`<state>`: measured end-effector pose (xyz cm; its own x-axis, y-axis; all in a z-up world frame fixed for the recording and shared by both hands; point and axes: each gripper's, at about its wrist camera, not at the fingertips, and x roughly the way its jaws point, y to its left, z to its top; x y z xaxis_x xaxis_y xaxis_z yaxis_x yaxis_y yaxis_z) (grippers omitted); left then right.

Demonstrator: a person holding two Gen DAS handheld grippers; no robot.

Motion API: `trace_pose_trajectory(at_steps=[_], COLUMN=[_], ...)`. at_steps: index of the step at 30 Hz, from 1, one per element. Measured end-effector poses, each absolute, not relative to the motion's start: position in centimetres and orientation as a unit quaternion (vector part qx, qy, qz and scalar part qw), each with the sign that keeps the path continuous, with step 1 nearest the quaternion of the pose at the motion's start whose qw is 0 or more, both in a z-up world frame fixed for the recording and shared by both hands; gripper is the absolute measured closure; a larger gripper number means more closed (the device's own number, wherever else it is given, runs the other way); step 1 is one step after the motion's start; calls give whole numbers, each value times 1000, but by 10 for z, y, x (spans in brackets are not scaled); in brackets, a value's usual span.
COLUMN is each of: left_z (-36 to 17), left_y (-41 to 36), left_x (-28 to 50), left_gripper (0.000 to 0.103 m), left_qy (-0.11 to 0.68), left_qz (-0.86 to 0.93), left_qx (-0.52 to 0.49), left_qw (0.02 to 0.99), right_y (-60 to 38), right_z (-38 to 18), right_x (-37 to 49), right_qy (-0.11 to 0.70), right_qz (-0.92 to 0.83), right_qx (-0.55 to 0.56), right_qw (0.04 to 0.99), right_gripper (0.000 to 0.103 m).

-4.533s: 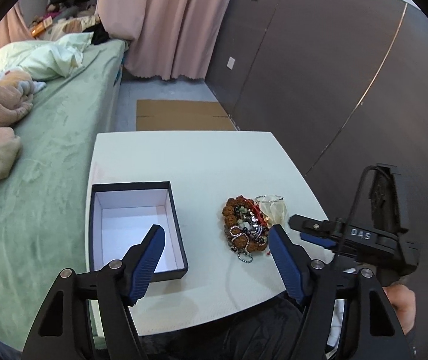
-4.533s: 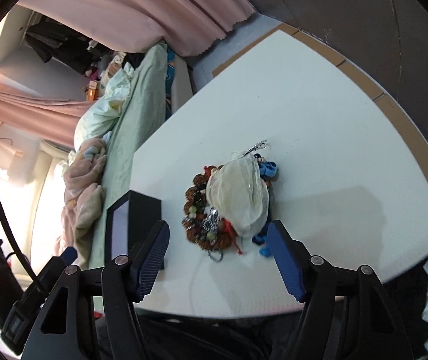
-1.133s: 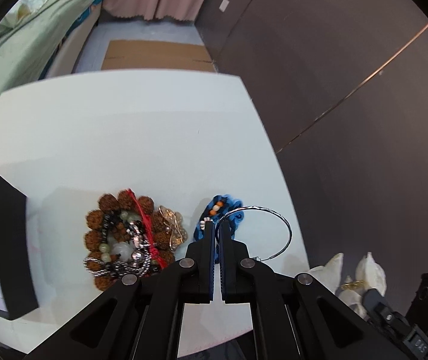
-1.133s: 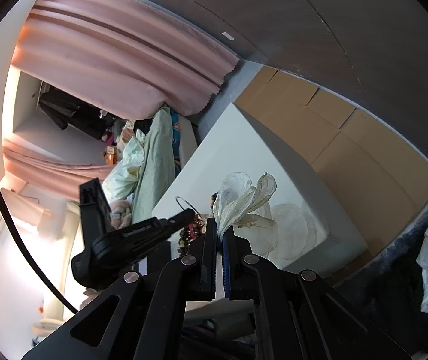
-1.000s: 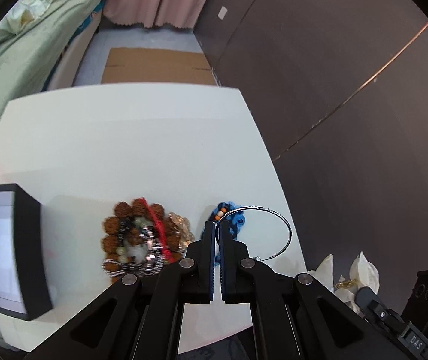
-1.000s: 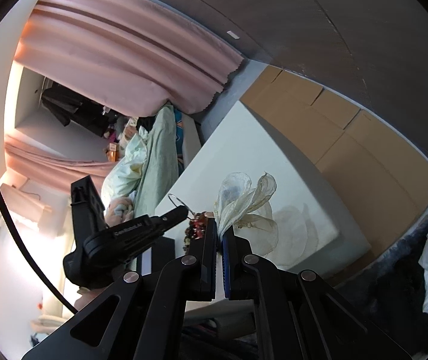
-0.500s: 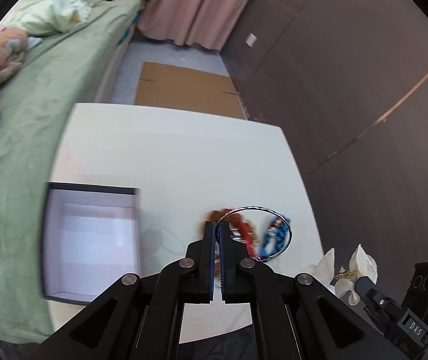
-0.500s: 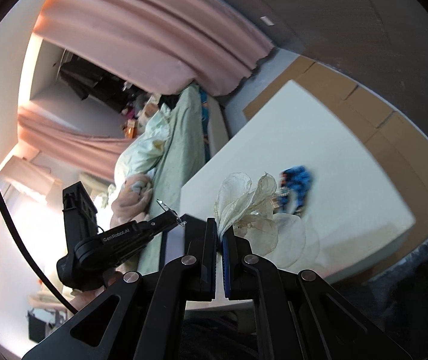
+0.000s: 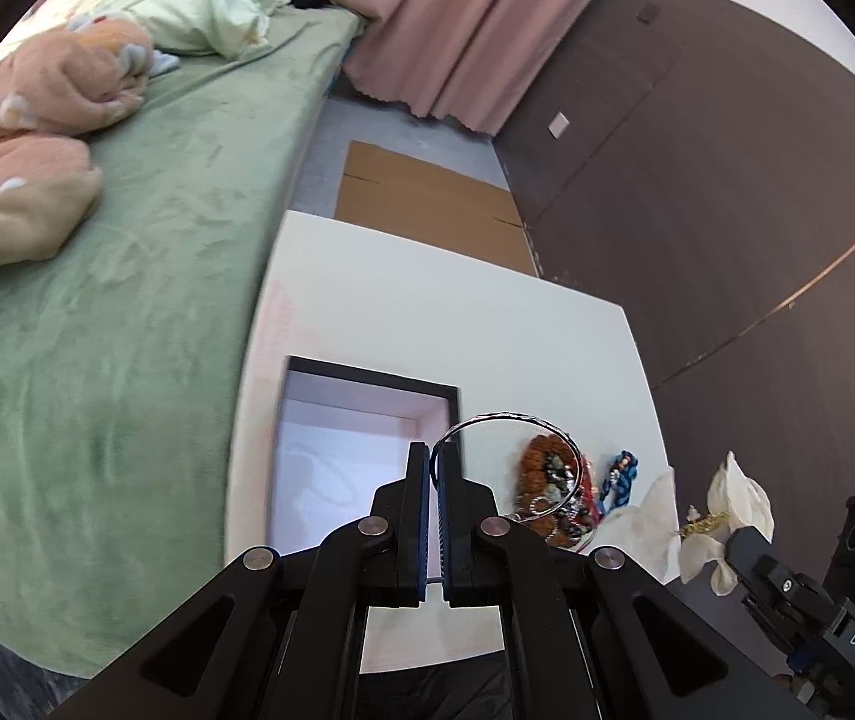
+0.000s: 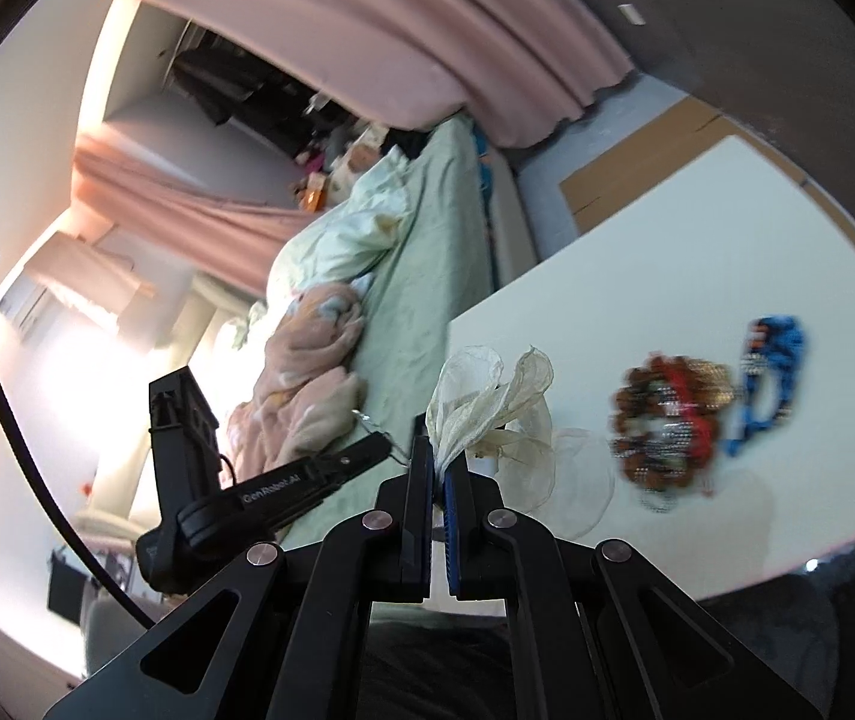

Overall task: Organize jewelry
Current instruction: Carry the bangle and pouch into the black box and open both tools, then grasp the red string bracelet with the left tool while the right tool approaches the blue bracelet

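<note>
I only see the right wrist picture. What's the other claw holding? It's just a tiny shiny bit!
Observer: The left gripper is shut on a thin silver bangle, a full open hoop.
Child: Where could it go?
Observer: An open black box with a white lining sits on the white table, just ahead of that gripper. Your view doesn't show it.
Child: Anything in the box?
Observer: Nothing that shows; its near part is hidden behind the gripper.
</note>
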<state>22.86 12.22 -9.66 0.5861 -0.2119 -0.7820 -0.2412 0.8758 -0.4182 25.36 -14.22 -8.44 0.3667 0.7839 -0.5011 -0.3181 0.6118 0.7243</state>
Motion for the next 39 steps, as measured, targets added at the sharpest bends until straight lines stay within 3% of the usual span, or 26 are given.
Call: trace_pose_trajectory(at_steps=[13, 15, 16, 17, 34, 35, 36, 37, 39], left_z=[-85, -86, -88, -88, -124, -128, -132, -136, -136], left_y=[178, 180, 181, 180, 128, 126, 125, 125, 125], left_x=[203, 202, 202, 203, 236, 239, 241, 243, 242], left_gripper=[101, 101, 101, 101, 99, 97, 87, 66, 35], left_qy=[437, 437, 439, 440, 495, 504, 513, 521, 512], left_qz=[42, 43, 42, 42, 16, 19, 22, 26, 31], left_qx=[-271, -273, -274, -274, -227, -223, -224, -227, -235], left_qw=[857, 856, 855, 854, 839, 834, 828, 823, 826], right_y=[-44, -35, -32, -32, -126, -133, -140, -146, -166], right_z=[-110, -126, -133, -142, -149, -149, -149, -149, -150], right_x=[273, 285, 289, 293, 278, 277, 276, 275, 273], right_qy=[487, 518, 534, 547, 520, 518, 516, 515, 511], right_qz=[377, 370, 363, 351, 291, 289, 287, 285, 276], right_qx=[236, 226, 225, 230, 288, 291, 292, 293, 300], right_qw=[752, 737, 730, 724, 749, 750, 752, 754, 757], right_gripper=[96, 70, 46, 41, 38, 38, 38, 38, 38])
